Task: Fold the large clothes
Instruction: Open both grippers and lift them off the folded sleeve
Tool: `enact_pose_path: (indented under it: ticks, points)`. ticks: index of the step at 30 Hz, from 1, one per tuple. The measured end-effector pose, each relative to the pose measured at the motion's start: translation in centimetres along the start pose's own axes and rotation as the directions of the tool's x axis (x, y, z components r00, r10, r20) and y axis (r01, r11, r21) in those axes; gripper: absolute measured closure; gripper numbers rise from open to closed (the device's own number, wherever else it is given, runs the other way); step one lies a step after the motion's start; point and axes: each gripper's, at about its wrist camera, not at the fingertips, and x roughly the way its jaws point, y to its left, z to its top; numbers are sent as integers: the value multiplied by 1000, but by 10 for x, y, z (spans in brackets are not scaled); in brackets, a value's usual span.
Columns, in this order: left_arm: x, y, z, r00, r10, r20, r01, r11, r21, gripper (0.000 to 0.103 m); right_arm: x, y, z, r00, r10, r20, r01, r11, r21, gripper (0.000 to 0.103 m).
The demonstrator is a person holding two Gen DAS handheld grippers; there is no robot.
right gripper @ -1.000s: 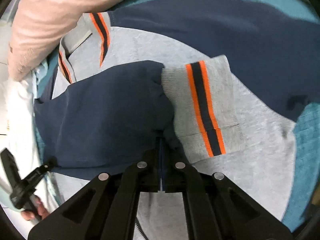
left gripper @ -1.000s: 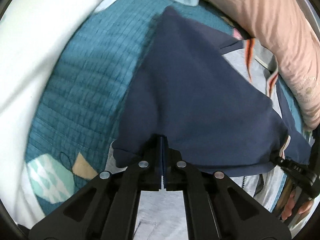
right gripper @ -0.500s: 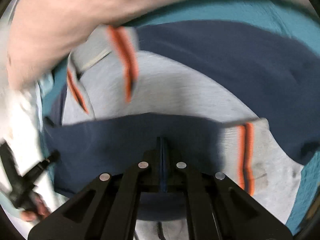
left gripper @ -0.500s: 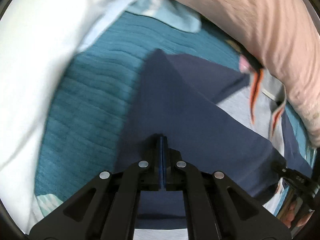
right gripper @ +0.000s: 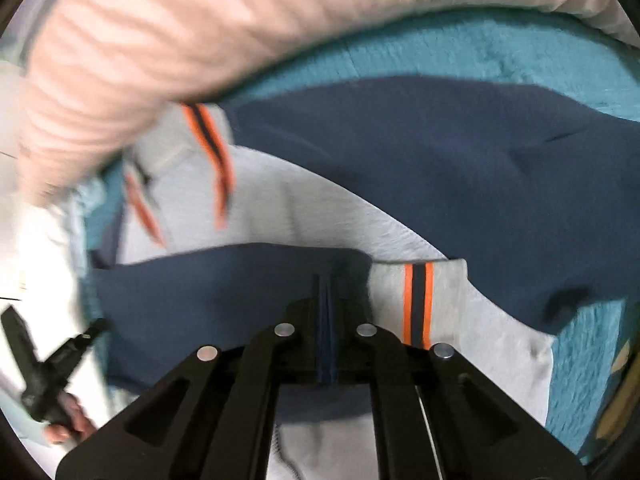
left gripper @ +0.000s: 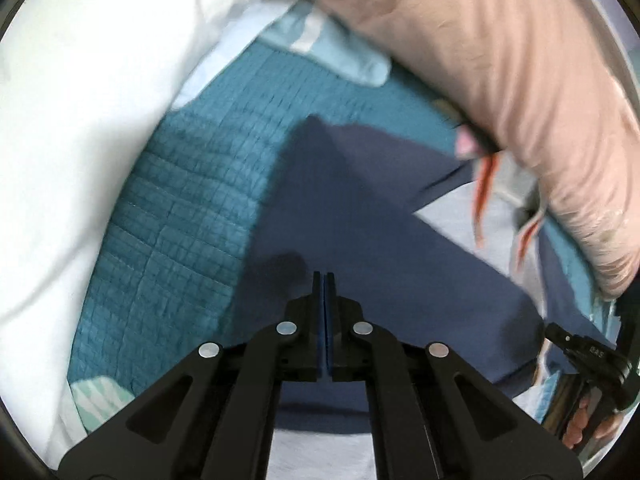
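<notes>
LEFT: left gripper (left gripper: pixel 324 280) clamped on navy sleeve (left gripper: pixel 360 220) | RIGHT: right gripper (right gripper: pixel 326 280) clamped on same sleeve | ITEM: jacket (right gripper: pixel 320 208) flat on teal quilt (left gripper: pixel 180 220) | RISK: uneven pull may skew fold or drag body

jacket (right gripper: pixel 400 152) on quilt (left gripper: pixel 192 208) | pillow (left gripper: pixel 72 120) left of quilt

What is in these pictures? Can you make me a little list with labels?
garment: navy and grey jacket with orange-striped cuffs, spread out, one navy sleeve lifted across it
left tool: shut on the navy sleeve fabric
right tool: shut on the navy sleeve near its striped cuff
surface: teal quilted bedspread
nearby: pink pillow past the jacket, white bedding on the left
</notes>
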Motion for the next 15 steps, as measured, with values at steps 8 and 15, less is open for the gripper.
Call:
enact_pose_path:
  ticks: [8,15]
  points:
    - [-44,-49,-31,999,12,32,-15,995,97,100,-78,-15,-19,996,4,92,2,998,-64,98]
    - [-67,-100,-74,999,3,53,-13,980,198,60,-135,-55,-52,990,-35,137,47,996,-80,16]
